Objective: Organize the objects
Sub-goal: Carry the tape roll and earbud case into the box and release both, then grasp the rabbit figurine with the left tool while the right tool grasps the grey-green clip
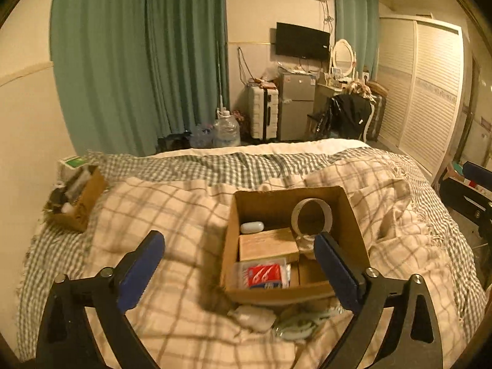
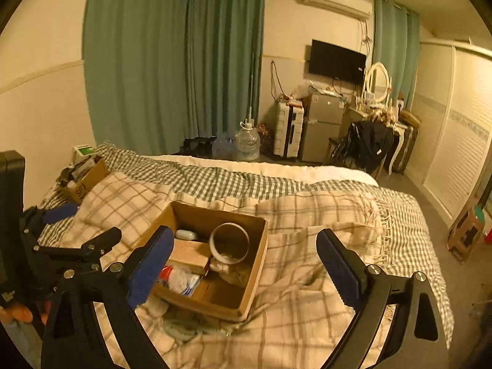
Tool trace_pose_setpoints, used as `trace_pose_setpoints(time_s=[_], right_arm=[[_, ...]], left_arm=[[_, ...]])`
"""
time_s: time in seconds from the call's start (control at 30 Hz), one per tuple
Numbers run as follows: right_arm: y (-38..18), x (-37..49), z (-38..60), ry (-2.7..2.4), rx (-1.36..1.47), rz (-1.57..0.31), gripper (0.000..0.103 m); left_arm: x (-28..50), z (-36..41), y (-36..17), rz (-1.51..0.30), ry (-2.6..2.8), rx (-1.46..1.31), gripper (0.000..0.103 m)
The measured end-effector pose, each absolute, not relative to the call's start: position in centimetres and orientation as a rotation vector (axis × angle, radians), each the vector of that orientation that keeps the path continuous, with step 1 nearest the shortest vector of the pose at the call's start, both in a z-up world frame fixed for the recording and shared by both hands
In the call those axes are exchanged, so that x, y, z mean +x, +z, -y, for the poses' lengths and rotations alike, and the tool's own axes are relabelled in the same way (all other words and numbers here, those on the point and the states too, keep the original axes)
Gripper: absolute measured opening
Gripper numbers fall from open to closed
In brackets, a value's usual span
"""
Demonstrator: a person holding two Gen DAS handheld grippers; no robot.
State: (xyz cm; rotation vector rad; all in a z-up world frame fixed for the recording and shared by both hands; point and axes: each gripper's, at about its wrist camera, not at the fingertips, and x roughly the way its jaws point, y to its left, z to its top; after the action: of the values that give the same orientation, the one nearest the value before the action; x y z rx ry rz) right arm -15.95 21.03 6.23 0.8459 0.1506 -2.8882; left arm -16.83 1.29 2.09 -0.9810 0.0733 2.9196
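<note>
An open cardboard box [image 1: 276, 206] [image 2: 256, 261] sits on the checked blanket [image 1: 172, 215]. Inside are a tape roll [image 1: 312, 218] [image 2: 229, 241], a white earbud case [image 1: 252, 227] [image 2: 186, 234], a tan carton [image 1: 267, 246] and a red packet [image 1: 264, 276]. A white wad [image 1: 255, 316] and a greenish item [image 1: 295, 329] lie in front of the box. My left gripper [image 1: 238, 236] [image 2: 83, 224] hovers open at the box's near left, holding nothing. My right gripper [image 2: 246, 235] is open and empty, above the box's near right.
A second cardboard box [image 1: 77, 203] [image 2: 83, 184] full of items sits at the bed's far left by the wall. Beyond the bed stand a water jug [image 1: 226, 132], a white suitcase [image 1: 264, 112], a small fridge [image 1: 296, 104] and a chair [image 1: 350, 113]. The wardrobe [image 1: 424, 92] lines the right.
</note>
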Motion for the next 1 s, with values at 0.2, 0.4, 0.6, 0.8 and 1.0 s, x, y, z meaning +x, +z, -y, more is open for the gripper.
trace_pose_setpoints(time_s=[0.2, 0.4, 0.6, 0.8, 1.0], right_arm=[[5.4, -12.9, -19.1, -2.852, 0.859, -0.173, 0.094], [-0.1, -13.1, -17.1, -2.789, 0.968, -0.236, 0.094], [-7.5, -14.7, -15.4, -2.676, 1.131, -0.272, 0.094], [-13.6, -16.4, -13.8, -2.583, 1.313, -0.387, 0.094], [-17.2, -17.8, -11.9, -2.511, 1.440, -0.553, 0.089]], left_arm=[[-13.6, 0.3, 1.0, -0.073, 2.949, -1.007, 0.101], [-12.5, 1.1, -4.7, -0.057, 2.930, -1.139, 0.101], [-13.1, 1.7, -10.3, -0.080, 2.926, -1.300, 0.101], [-13.2, 2.0, -12.3, -0.140, 2.922, -1.372, 0.101], [-13.3, 3.2, -12.8, -0.097, 2.944, -1.406, 0.101]])
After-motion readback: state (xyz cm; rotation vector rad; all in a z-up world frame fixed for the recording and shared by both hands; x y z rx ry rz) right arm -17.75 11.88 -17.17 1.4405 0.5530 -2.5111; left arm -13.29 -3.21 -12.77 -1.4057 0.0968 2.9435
